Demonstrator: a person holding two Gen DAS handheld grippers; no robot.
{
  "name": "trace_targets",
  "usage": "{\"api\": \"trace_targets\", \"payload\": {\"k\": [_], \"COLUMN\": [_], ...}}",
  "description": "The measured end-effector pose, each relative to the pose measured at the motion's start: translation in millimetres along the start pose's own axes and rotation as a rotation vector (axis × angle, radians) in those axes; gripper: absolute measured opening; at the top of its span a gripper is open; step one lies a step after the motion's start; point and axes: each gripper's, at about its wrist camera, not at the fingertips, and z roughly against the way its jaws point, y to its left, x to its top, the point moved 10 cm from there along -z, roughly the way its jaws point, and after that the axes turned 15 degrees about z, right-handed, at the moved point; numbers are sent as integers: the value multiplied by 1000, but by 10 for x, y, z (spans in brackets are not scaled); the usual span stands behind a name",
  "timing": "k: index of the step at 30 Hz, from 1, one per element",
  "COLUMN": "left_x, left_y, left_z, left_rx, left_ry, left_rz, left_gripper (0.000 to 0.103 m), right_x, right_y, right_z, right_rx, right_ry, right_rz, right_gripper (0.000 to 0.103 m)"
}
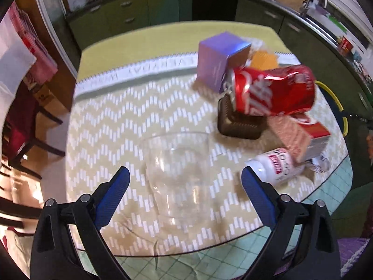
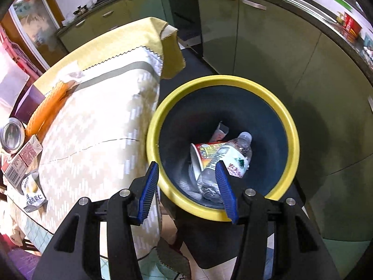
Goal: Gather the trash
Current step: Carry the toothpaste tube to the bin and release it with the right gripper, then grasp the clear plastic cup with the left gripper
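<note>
Two claws, both spread and empty: your left gripper [image 1: 184, 182] straddles the clear cup [image 1: 178, 175] lying on the table [image 1: 98, 121], your right gripper [image 2: 186, 184] hangs over the bin [image 2: 289, 126]. Push the left farther around the cup, squeeze gently so thin plastic doesn't buckle, and avoid the can [image 1: 270, 91] nearby.
</note>
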Motion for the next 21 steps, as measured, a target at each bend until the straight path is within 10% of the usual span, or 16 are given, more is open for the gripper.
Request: {"api": "trace_targets", "payload": {"k": [21], "left_x": [126], "left_y": [52], "left_z": [-368], "left_rx": [-61], "left_ry": [52], "left_rz": [63], "left_gripper": [61], "right_x": [-19], "right_y": [142], "right_z": [-159], "right_rx": [30], "right_ry": [16], "right_rz": [14], "right_gripper": [51]}}
